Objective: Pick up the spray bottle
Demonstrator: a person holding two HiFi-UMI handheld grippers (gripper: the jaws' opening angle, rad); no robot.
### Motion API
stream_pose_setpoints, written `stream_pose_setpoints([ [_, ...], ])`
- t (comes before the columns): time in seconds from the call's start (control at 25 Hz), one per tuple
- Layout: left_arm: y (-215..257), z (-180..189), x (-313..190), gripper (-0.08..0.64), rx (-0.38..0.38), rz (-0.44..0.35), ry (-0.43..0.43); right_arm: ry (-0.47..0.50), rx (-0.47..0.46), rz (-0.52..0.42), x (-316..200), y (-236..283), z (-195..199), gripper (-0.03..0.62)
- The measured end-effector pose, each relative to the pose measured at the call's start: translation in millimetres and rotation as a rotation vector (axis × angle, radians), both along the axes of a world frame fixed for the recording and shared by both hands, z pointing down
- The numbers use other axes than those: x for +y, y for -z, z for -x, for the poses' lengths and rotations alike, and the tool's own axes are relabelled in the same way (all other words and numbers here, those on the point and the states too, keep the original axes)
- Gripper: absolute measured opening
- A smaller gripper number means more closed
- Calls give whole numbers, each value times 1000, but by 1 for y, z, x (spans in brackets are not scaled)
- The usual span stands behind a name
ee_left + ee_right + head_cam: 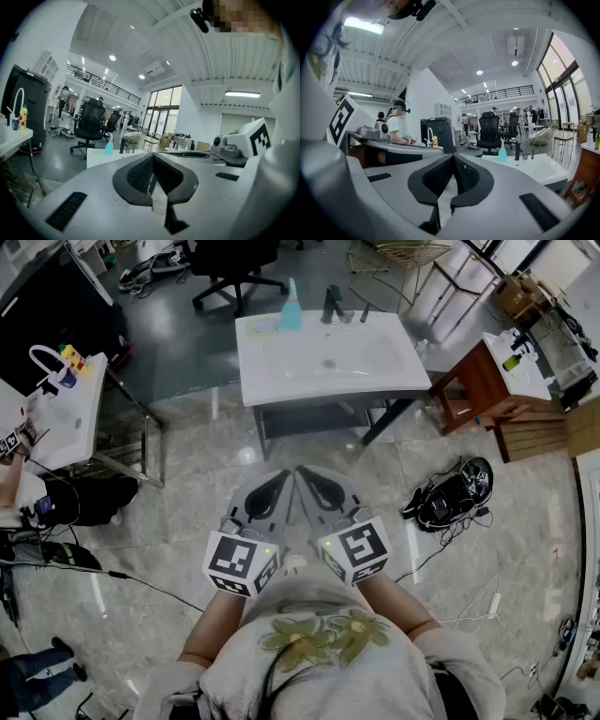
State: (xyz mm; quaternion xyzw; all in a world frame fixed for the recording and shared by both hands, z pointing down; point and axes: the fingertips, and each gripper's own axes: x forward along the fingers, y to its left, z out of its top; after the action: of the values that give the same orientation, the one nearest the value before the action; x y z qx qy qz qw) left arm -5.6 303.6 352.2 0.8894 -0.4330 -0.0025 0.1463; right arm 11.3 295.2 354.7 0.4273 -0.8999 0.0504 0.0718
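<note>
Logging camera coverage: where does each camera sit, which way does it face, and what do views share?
Head view: on the person's head, facing steeply down at the floor; shows left gripper, right gripper, forearms, shirt.
Left gripper view: on the left gripper, looking along its shut jaws.
Right gripper view: on the right gripper, along its shut jaws.
Shared: the light blue plastic spray bottle on the white basin table.
</note>
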Motion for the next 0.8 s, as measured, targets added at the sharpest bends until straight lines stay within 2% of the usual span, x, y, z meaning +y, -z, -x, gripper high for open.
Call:
stream_pose_setpoints([
  [0.4, 0, 14, -28, 9, -6, -1, -4, -4, -5, 3, -28, 0, 14, 21],
  [0.8, 6, 43, -71, 9, -21, -43, -28, -34, -29, -51, -72, 6, 43, 23],
])
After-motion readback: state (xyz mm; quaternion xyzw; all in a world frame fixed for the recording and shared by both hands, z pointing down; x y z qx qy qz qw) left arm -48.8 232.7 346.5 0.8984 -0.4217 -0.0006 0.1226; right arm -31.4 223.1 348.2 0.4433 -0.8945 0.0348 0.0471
